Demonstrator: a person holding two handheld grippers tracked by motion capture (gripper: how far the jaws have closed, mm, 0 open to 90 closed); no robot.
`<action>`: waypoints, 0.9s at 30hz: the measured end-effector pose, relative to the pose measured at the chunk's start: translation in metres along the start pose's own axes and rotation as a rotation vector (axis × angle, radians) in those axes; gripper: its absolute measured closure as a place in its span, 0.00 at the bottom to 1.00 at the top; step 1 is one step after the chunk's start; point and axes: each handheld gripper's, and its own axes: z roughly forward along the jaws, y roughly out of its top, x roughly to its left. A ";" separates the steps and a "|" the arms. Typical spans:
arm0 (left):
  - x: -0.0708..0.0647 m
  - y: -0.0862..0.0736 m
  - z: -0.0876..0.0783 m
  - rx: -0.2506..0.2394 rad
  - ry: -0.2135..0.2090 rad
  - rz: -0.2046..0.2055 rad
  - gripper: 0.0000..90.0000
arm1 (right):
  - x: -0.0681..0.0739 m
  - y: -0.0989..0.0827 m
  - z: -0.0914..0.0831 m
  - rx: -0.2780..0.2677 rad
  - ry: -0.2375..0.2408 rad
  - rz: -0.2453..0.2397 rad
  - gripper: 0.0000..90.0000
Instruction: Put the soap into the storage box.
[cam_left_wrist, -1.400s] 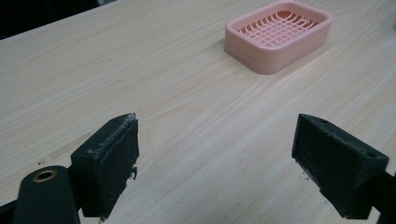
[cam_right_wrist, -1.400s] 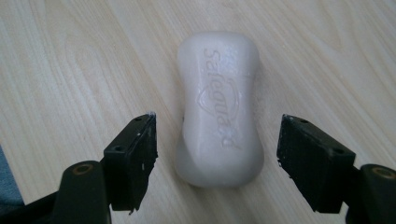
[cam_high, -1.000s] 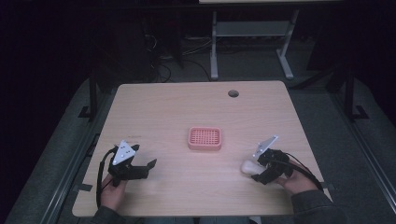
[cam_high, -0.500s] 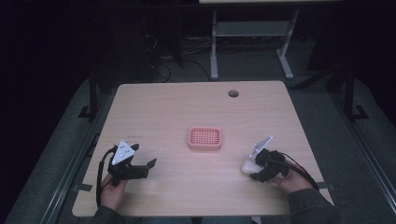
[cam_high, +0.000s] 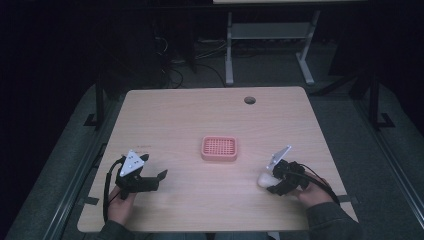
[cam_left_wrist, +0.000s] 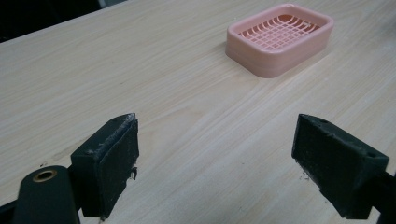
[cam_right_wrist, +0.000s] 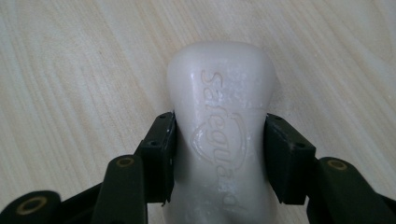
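A white bar of soap (cam_right_wrist: 222, 121) with an embossed brand name lies on the wooden table (cam_high: 200, 120), seen small at the table's right front (cam_high: 264, 179). My right gripper (cam_right_wrist: 219, 149) has just closed its jaws on it, and both black pads press its narrow waist. In the high view the right gripper (cam_high: 274, 181) rests low on the table. A pink slatted soap dish (cam_high: 219, 148) sits mid-table, also seen as the soap dish (cam_left_wrist: 280, 37) ahead of my left gripper (cam_left_wrist: 229, 163). The left gripper (cam_high: 150, 181) stands open with nothing between its fingers.
A round cable hole (cam_high: 249, 100) lies near the table's far edge. Beyond the table stands a white desk frame (cam_high: 270, 45) on a dark floor. Bare wood stretches between the dish and both grippers.
The right gripper's jaws closed around the white soap bar. Both hands stayed where they were, and the left gripper looks the same.
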 end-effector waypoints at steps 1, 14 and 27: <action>0.000 0.000 0.000 0.000 -0.001 -0.001 0.16 | 0.001 0.000 0.000 0.003 -0.013 -0.003 0.54; 0.003 0.000 -0.002 -0.010 0.007 -0.014 0.16 | 0.002 0.002 -0.010 -0.037 -0.014 -0.023 0.54; 0.002 0.000 -0.003 -0.012 0.009 -0.013 0.16 | -0.003 0.019 -0.023 -0.077 -0.009 -0.044 0.54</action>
